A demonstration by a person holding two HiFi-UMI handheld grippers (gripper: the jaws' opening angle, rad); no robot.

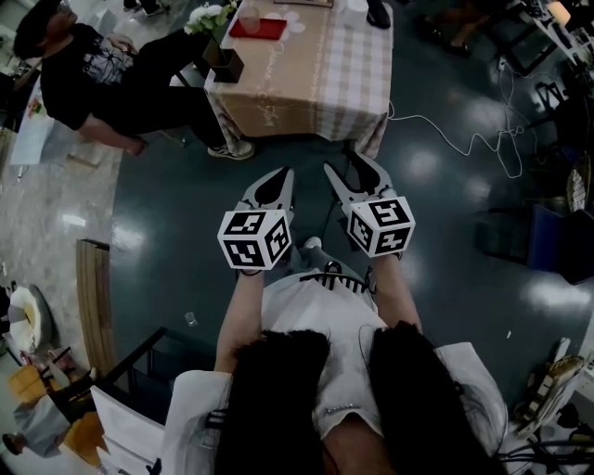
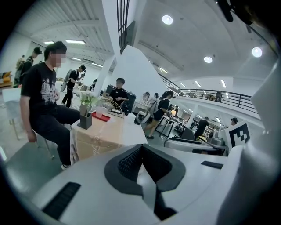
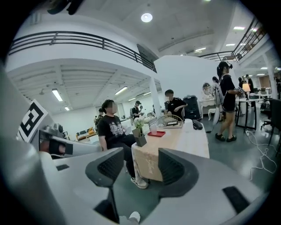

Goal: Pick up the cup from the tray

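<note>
A clear cup [image 1: 249,17] stands on a red tray [image 1: 260,29] at the far left part of a cloth-covered table [image 1: 316,83]. Both grippers hang over the floor well short of that table, side by side. My left gripper [image 1: 283,176] has its jaws together with nothing in them; its pads [image 2: 131,165] meet at the tips. My right gripper [image 1: 342,163] is open, and only floor and the table's corner show between its pads [image 3: 107,167]. In the right gripper view the cup [image 3: 153,127] and tray [image 3: 156,133] lie far ahead. The left gripper view shows the cup [image 2: 99,112] at the left.
A dark vase with white flowers [image 1: 223,51] stands at the table's near left corner. A person in black [image 1: 102,79] sits left of the table. A wire basket [image 3: 171,121] and a black object [image 1: 378,14] sit further back. A white cable [image 1: 464,139] snakes over the floor to the right.
</note>
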